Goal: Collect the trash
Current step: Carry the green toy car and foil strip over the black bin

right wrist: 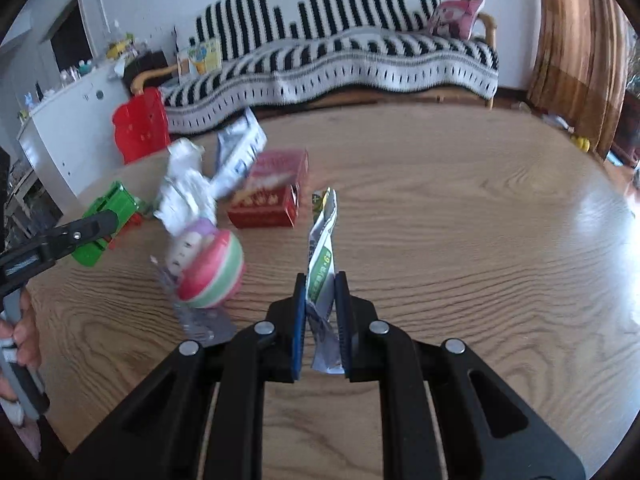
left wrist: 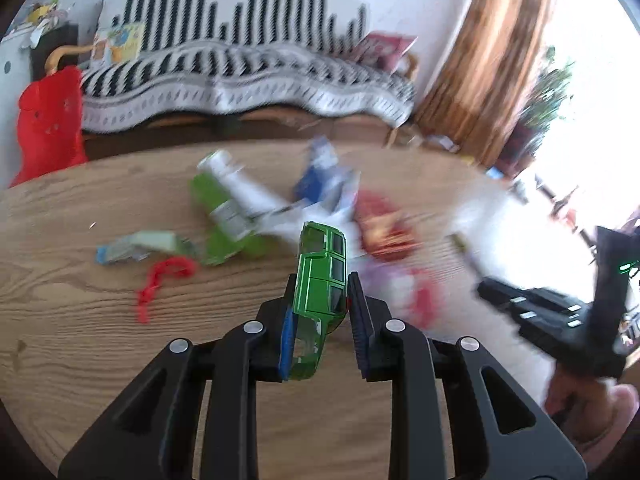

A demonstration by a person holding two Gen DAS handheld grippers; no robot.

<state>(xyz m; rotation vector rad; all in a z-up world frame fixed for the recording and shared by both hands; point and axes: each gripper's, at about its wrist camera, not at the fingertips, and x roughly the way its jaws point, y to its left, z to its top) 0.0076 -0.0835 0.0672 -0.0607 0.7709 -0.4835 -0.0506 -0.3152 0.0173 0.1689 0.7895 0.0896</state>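
Note:
My left gripper is shut on a green toy car, held nose-up above the wooden table. My right gripper is shut on a crumpled silver and green wrapper, held upright over the table. Trash lies beyond: a red carton, crumpled white paper, a blue-white packet, a green bottle, a pale wrapper and a red string. The left gripper with the car shows at the right wrist view's left edge.
A pink, white and green roly-poly toy stands on a foil blister strip. A striped sofa and a red stool stand behind the table. The right gripper's body sits at the right of the left wrist view.

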